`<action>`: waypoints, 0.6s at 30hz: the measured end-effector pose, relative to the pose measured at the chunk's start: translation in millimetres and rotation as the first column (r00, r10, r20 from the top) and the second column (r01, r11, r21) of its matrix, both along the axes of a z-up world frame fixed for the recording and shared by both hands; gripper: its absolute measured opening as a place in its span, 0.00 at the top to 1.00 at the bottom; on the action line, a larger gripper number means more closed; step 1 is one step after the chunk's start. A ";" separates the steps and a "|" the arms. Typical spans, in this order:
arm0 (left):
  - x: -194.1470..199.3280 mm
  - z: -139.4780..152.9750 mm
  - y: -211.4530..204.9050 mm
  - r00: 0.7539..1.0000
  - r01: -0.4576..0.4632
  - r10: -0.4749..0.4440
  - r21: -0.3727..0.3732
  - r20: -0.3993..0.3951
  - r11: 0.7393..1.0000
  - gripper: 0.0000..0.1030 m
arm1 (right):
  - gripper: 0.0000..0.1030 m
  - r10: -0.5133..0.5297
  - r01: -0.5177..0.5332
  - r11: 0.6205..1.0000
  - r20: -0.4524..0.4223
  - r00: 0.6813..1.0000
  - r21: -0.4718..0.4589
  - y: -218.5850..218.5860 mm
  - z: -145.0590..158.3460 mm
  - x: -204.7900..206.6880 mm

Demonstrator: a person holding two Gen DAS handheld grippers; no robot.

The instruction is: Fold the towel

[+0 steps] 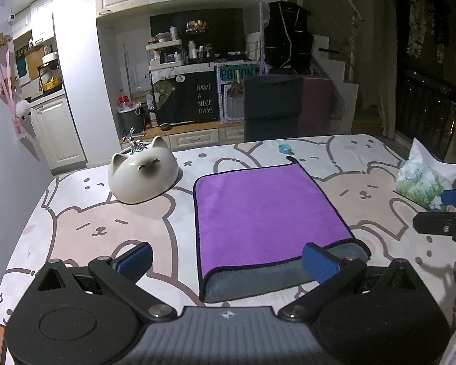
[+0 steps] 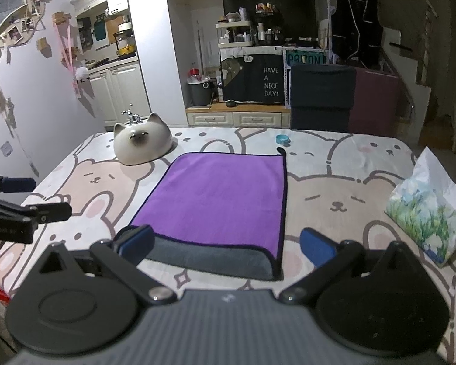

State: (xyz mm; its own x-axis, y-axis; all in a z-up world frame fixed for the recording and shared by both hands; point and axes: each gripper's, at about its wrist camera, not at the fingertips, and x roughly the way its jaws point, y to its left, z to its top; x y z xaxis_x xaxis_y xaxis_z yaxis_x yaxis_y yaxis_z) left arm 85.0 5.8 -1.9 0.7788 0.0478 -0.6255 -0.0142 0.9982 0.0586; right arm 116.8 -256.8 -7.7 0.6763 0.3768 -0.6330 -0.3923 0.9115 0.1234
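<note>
**Towel folded once, both grippers standing off**

Left wrist view: the purple microfibre towel with a grey underside and dark piping [image 1: 270, 213] lies flat on the table covered by a pale bear-print cloth [image 1: 91, 228], near its middle. It appears to be folded over once already: the purple layer stops short of the near edge, leaving a grey strip of the lower layer showing. The left gripper [image 1: 228, 263] hangs just before that near edge with its blue-padded fingers [image 1: 319, 263] spread wide, holding nothing. The right gripper's tip enters at the right edge. A white ceramic cat-head dish [image 1: 143, 176] sits beside the towel's far left corner, apparently not touching it.

Right wrist view: the right gripper [image 2: 226, 246] is likewise spread apart and empty, straddling the near right corner of the towel [image 2: 215, 197]. The layers are not quite aligned at the near edge; the surface is smooth, without wrinkles. A small hanging loop sticks out at the far right corner. In my judgement one fold is done and at least another fold remains, with no grasp yet taken. A floral-print tissue pack [image 2: 428, 210] lies well off to the right.
</note>
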 end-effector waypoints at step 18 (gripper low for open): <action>70.5 -57.3 44.7 0.992 0.020 -0.035 -0.119 -0.124 0.993 0.00 | 0.00 0.046 -0.048 0.998 -0.045 0.998 -0.046 -4.3 -42.3 74.5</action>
State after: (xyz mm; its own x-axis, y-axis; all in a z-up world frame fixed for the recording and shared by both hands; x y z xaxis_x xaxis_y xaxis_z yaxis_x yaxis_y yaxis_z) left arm 155.5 50.5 -59.3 0.6936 -0.0517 -0.7185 0.0131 0.9982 -0.0591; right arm 191.3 -261.1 -50.0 0.6293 0.3769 -0.6796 -0.4301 0.8973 0.0994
